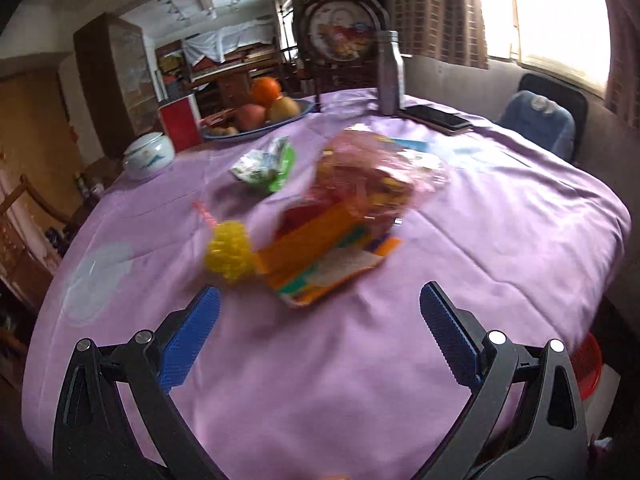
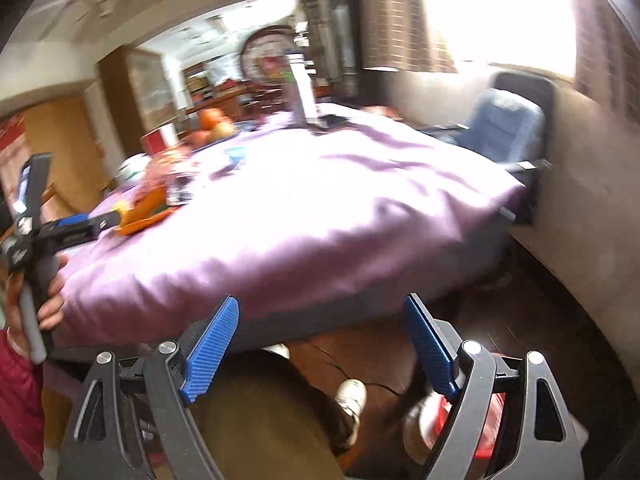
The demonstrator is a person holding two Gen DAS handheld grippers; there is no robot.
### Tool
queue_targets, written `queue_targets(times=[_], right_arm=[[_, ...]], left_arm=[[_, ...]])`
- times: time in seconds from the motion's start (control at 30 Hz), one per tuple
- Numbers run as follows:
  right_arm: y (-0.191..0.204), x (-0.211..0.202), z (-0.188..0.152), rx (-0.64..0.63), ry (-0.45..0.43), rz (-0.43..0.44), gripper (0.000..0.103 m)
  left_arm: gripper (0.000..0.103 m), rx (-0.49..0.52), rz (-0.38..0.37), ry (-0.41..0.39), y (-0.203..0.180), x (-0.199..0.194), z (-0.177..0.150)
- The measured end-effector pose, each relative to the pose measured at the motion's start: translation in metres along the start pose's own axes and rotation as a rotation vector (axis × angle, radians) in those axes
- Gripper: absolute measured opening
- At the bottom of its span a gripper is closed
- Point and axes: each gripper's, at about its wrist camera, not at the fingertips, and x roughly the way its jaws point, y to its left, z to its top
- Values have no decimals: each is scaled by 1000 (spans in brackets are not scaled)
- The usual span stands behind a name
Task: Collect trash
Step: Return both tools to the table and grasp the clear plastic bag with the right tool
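Matt lilac cloth tablecloth (image 1: 360, 360)

A: Landmark — round table (image 1: 500, 216), lilac cloth over it. What stands past its far edge?

B: One dark carved chair (image 1: 344, 40), painted round panel in its back. To the right of the table, a black chair with a blue cushion (image 1: 538, 118) against a pale wall.

A: Light?

B: Bright window (image 1: 556, 16) above that chair, brick-patterned curtain (image 1: 436, 8) beside it — glare washes out the panes.

A: Left of the table?

B: Tall wooden cabinet (image 1: 114, 80); behind it, an open room with cluttered shelves. Floor under the table edge: dark wood (image 2: 552, 328).
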Motion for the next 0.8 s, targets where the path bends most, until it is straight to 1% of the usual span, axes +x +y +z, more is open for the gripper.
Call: queue_targets(times=[0.07, 0.17, 0.3, 0.33, 0.43, 0.5, 0.6, 0.7, 0.8], right_arm=[[23, 11, 14, -50, 1, 51, 84], [56, 27, 36, -110, 1, 124, 86], [105, 52, 62, -186, 13, 189, 86], [116, 59, 68, -205, 15, 197, 86], [147, 81, 89, -269, 19, 205, 87], [163, 96, 101, -294, 19, 211, 87], [184, 123, 122, -296, 33, 214, 88], [197, 151, 138, -278, 52, 211, 88], [212, 174, 147, -292, 55, 185, 88]], left_arm=[[96, -75, 3, 47, 37, 14, 6], [96, -158, 12, 105, 78, 34, 12], [96, -203, 53, 154, 105, 51, 8], [96, -217, 44, 171, 109, 55, 8], [96, -262, -25, 188, 114, 61, 9], [96, -288, -77, 215, 117, 66, 7], [96, -342, -192, 265, 124, 75, 3], [96, -368, -218, 247, 129, 74, 3], [96, -335, -194, 258, 123, 75, 4]])
